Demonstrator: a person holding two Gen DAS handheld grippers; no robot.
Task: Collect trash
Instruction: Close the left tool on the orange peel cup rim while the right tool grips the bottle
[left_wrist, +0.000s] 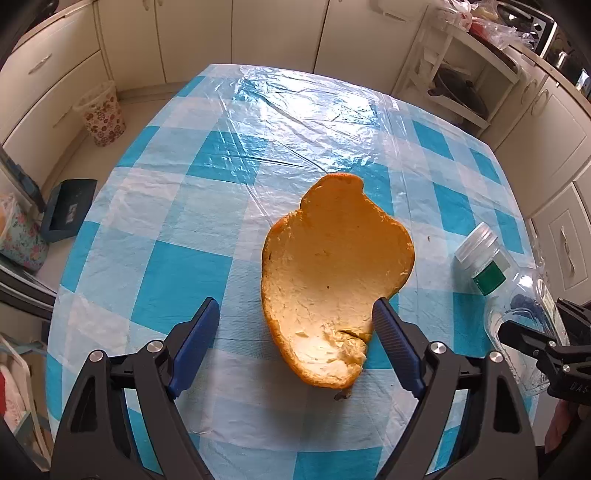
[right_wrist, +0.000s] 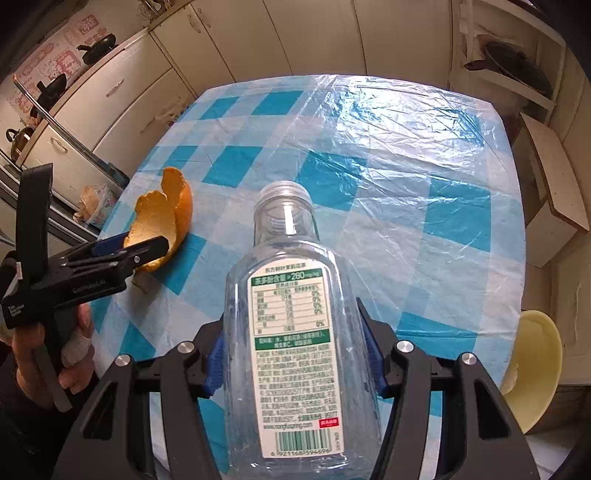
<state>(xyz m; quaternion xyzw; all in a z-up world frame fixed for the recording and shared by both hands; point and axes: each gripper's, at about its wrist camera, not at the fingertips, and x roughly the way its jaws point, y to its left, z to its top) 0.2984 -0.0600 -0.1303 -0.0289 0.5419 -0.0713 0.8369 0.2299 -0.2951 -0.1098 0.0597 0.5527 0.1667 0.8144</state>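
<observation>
Plastic bottle clamped by right gripper (left gripper spread).

A home kitchen: cream cabinets line the walls ahead of the grippers, pans sit on a counter off to the left, and a checked plastic-covered table lies below.

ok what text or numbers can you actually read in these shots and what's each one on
"280": green band atop the bottle label, on the clear bottle in the right gripper.
"6 921168 594696": under the label's barcode.
"0%": repeated in the label's table.
Web address above the barcode and the dense Chinese print: too small.
Left gripper body lettering: blurred.
Orange peel: none.
</observation>
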